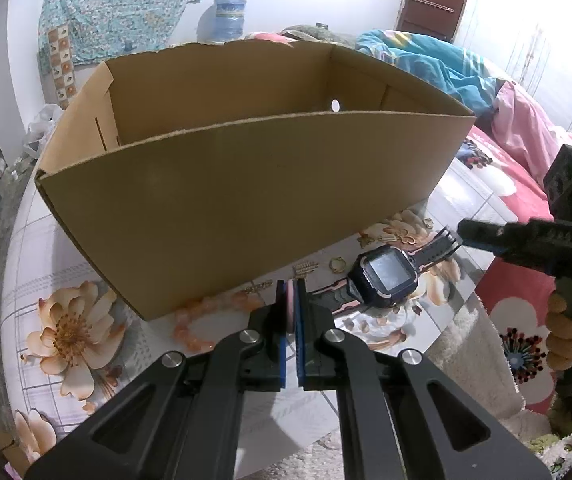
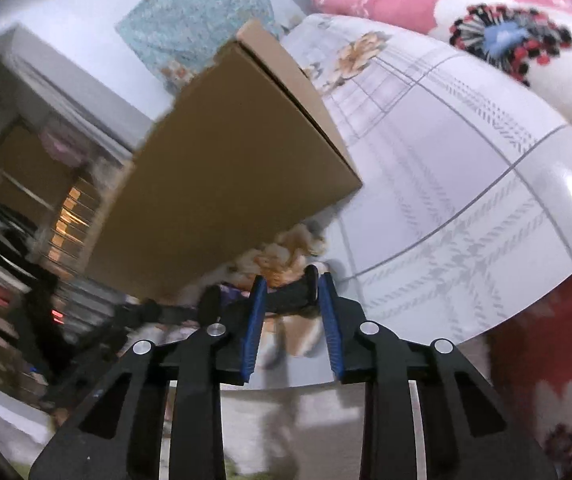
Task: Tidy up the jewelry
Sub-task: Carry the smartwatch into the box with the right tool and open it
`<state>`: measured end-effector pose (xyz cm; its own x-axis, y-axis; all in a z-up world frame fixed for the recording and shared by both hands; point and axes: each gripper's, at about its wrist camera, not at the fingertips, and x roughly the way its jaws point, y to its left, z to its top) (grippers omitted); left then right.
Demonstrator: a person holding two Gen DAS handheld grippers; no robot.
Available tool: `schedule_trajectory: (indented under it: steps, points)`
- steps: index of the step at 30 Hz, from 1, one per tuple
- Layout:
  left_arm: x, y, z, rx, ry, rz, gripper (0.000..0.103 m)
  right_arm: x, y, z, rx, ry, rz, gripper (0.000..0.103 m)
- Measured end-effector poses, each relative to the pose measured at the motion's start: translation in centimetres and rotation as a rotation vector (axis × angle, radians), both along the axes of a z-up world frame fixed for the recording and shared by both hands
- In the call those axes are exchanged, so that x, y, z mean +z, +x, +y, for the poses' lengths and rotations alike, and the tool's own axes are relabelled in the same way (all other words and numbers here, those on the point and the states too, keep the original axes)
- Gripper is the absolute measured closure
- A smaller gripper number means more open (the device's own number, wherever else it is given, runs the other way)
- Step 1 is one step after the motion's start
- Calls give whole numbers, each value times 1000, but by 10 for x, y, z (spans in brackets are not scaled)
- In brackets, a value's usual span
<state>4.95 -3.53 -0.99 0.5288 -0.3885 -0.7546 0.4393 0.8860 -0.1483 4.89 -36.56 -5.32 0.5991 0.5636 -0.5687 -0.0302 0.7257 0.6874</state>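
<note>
An open cardboard box (image 1: pixel 246 184) stands on the floral tablecloth (image 1: pixel 46 280); it also shows in the right wrist view (image 2: pixel 226 168). My left gripper (image 1: pixel 291 292) is shut on a pink bead bracelet (image 1: pixel 289 304), whose orange-pink beads (image 1: pixel 202 320) lie by the box's front edge. A black smartwatch (image 1: pixel 386 276) lies right of it. My right gripper (image 1: pixel 462 236) is shut on the watch's strap end (image 2: pixel 290 292), seen between its blue pads (image 2: pixel 255 304). A gold ring (image 1: pixel 336 265) and small gold pieces (image 1: pixel 305 269) lie by the box.
Pink floral bedding (image 1: pixel 526 152) and a teal blanket (image 1: pixel 426 60) lie at the right. A water jug (image 1: pixel 228 18) stands behind the box. Shelves (image 2: pixel 46 208) show blurred at the left of the right wrist view.
</note>
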Motion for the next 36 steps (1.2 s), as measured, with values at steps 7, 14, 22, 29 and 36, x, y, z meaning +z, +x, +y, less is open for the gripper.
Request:
schedule_trajectory:
  steps: [7,14,22,29,36]
  points:
    - [1,-1,0,-1,-2,-3,100,-7,11,3,1,8,-1,78]
    - [0,-2,-1,-2,1,-7,100,-5,2,16,-16,-64,-2,99]
    - [13,-9,-3,-32,-14,-42,100,26,-4,23,4,-102,-90,100]
    - [40,-18,-1,-65,-48,-80,100,57,-13,28,8,-122,-147,100]
    - [100,-21,6,-137,-115,-176,100,117,-11,33,70,-196,-334,100]
